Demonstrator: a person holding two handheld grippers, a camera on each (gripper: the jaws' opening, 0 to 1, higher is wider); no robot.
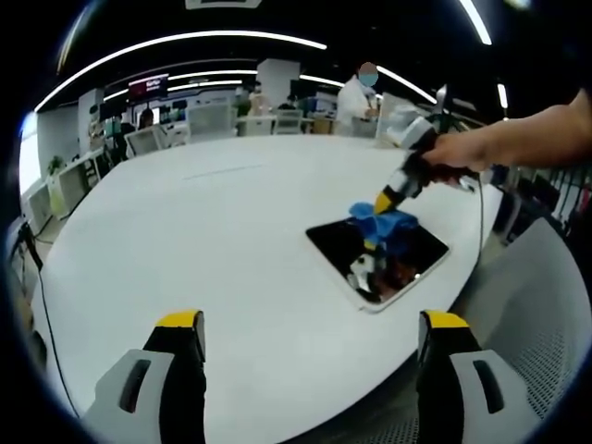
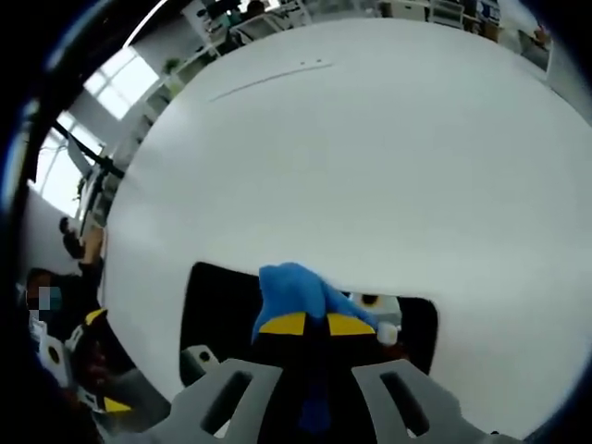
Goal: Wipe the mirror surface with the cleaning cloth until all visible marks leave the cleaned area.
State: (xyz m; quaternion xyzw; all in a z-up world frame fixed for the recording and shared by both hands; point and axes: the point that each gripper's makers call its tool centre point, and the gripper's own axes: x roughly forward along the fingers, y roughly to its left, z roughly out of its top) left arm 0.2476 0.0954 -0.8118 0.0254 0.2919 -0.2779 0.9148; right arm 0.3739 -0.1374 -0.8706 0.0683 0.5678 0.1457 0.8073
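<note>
Pressing a bunched blue cleaning cloth (image 1: 382, 221) onto the far edge of the mirror (image 1: 377, 254), the right gripper (image 1: 381, 203) has its yellow-tipped jaws clamped together on the fabric, with a person's hand (image 1: 472, 148) holding the tool from the right side of the left gripper view. The mirror is a dark rectangular pane with a pale rim, lying flat on the white table (image 1: 203, 231) near its right-hand edge; its glass shows bright reflections, and I cannot tell from here which patches are marks and which are reflections. In the right gripper view the cloth (image 2: 294, 294) bulges out above the closed yellow tips of the right gripper (image 2: 316, 324), and the mirror (image 2: 220, 301) stretches as a black band to either side of them. The left gripper (image 1: 313, 326) hovers over bare table short of the mirror, its jaws spread wide with nothing between them. The cloth looks soft and limp, so it likely needs a firm pinch on a thick fold or it will slide out during strokes. The mirror appears thin, stiff, smooth and breakable, and probably light enough to skid on the slick tabletop, so pressure should stay moderate; steadying it at the rim, not the glass, seems the safest hold.
</note>
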